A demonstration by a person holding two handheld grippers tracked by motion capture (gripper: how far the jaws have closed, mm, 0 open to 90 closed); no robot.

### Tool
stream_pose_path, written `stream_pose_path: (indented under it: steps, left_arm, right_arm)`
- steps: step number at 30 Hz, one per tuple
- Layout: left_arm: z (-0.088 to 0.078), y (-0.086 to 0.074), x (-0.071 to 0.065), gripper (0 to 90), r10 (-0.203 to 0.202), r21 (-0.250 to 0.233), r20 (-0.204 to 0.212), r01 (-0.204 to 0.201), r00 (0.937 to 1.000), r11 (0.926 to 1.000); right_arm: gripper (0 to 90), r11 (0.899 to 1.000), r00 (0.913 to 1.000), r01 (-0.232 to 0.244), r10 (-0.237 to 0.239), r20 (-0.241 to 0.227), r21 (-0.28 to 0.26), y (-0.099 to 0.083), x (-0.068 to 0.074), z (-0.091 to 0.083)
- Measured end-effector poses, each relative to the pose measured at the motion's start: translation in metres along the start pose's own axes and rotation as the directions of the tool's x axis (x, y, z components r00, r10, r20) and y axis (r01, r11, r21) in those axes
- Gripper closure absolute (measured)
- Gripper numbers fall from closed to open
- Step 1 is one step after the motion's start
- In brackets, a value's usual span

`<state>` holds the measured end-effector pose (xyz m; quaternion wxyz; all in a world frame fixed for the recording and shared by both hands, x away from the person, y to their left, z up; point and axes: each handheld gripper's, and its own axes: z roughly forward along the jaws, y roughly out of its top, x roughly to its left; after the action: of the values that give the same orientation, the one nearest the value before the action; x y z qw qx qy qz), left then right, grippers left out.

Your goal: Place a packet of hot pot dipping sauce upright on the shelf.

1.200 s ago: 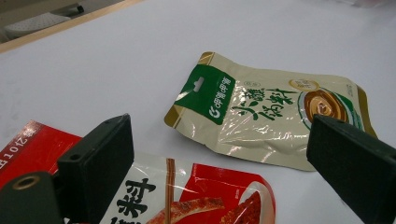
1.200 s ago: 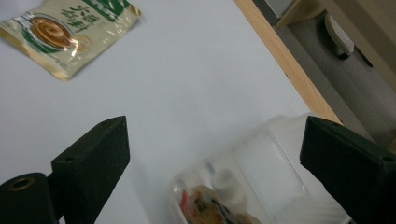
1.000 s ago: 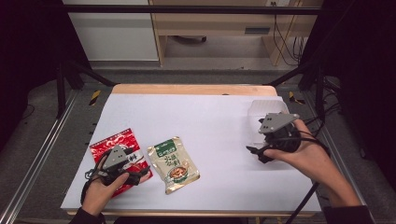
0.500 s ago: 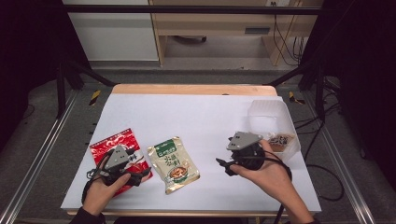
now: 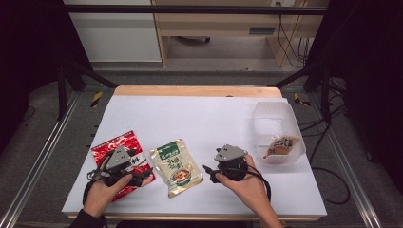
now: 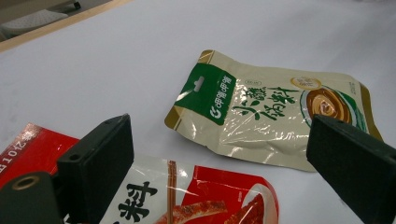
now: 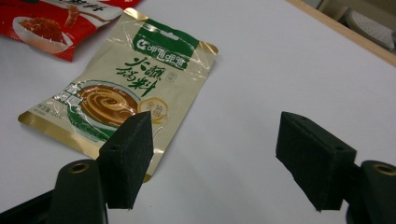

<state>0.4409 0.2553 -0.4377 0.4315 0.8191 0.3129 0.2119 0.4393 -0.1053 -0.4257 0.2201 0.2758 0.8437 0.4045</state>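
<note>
White table [image 5: 199, 118] top runs back to a wooden far edge, with dark floor beyond. On it the gold-and-green pouch [image 5: 177, 167] lies flat, long axis running front to back, green header toward the far edge. The right gripper [image 5: 210, 174] sits just beside its near right corner, jaws apart and lately narrowing, nothing between them. The left gripper [image 5: 145, 175] hangs over the red packet [image 5: 108, 151], released. The right gripper view shows the pouch's [image 7: 119, 88] bowl print clearly. A clear tub [image 5: 278, 118] stands well to the right; bare table lies between.
</note>
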Motion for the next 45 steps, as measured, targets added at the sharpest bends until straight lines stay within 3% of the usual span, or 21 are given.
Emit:
stream_pose_path:
  steps: [2, 5, 7, 10, 13, 18, 24, 29, 33, 37, 41, 42, 45]
  left_arm:
    - [0.002, 0.002, 0.003, 7.9, 0.007, 0.008, 0.005, -0.007, 1.0000, 0.9999]
    - [0.005, 0.009, 0.010, 9.3, 0.004, 0.014, 0.019, -0.005, 0.9998, 0.9999]
    - [0.008, 0.015, 0.016, 10.7, -0.001, 0.025, 0.028, 0.000, 0.9996, 0.9997]
    - [0.019, 0.021, 0.022, 13.1, -0.005, 0.073, 0.066, 0.000, 0.9978, 0.9973]
    - [0.036, 0.024, 0.027, 14.0, -0.001, 0.141, 0.086, -0.012, 0.9963, 0.9899]
    - [0.057, 0.020, 0.031, 16.9, -0.013, 0.219, 0.117, -0.013, 0.9930, 0.9756]
    - [0.065, 0.016, 0.032, 20.1, -0.023, 0.278, 0.147, -0.019, 0.9888, 0.9604]
    - [0.069, 0.016, 0.034, 27.9, -0.058, 0.279, 0.164, 0.010, 0.9847, 0.9602]
    - [0.071, 0.017, 0.033, 33.1, -0.058, 0.303, 0.158, 0.008, 0.9856, 0.9531]
    - [0.067, 0.018, 0.036, 41.6, -0.092, 0.276, 0.158, 0.045, 0.9832, 0.9600]
    - [0.061, 0.022, 0.033, 48.5, -0.127, 0.237, 0.215, 0.075, 0.9682, 0.9686]
    - [0.060, 0.023, 0.031, 50.6, -0.128, 0.235, 0.231, 0.072, 0.9645, 0.9693]
    - [0.062, 0.025, 0.024, 51.2, -0.097, 0.246, 0.242, 0.035, 0.9655, 0.9687]
  right_arm:
    - [27.7, 1.000, 0.9999, -0.009, 0.009, -0.005, -0.004, -0.004, 0.002, 0.003]
    - [26.5, 0.998, 0.9975, -0.068, 0.068, -0.021, -0.001, -0.014, 0.006, 0.006]
    - [26.0, 0.998, 0.9976, -0.066, 0.066, -0.021, 0.009, -0.018, 0.007, 0.007]
    - [22.9, 0.996, 0.9961, -0.087, 0.087, -0.010, 0.006, -0.020, 0.005, 0.006]
    - [22.3, 0.994, 0.9940, -0.109, 0.109, 0.004, 0.011, -0.023, 0.002, 0.005]
    - [22.0, 0.994, 0.9941, -0.108, 0.108, 0.004, 0.026, -0.026, 0.002, 0.007]
    - [21.4, 0.995, 0.9965, -0.082, 0.083, -0.014, 0.061, -0.027, 0.006, 0.012]
    - [21.1, 0.995, 0.9971, -0.067, 0.069, -0.031, 0.071, -0.026, 0.009, 0.014]
    - [21.1, 0.995, 0.9971, -0.065, 0.068, -0.034, 0.076, -0.026, 0.009, 0.015]
    - [21.1, 0.995, 0.9970, -0.069, 0.071, -0.029, 0.071, -0.026, 0.009, 0.014]
    - [21.2, 0.995, 0.9969, -0.071, 0.074, -0.029, 0.070, -0.027, 0.008, 0.014]
    - [21.3, 0.995, 0.9968, -0.073, 0.075, -0.030, 0.070, -0.027, 0.008, 0.014]
    - [21.5, 0.995, 0.9968, -0.069, 0.072, -0.034, 0.073, -0.027, 0.008, 0.015]
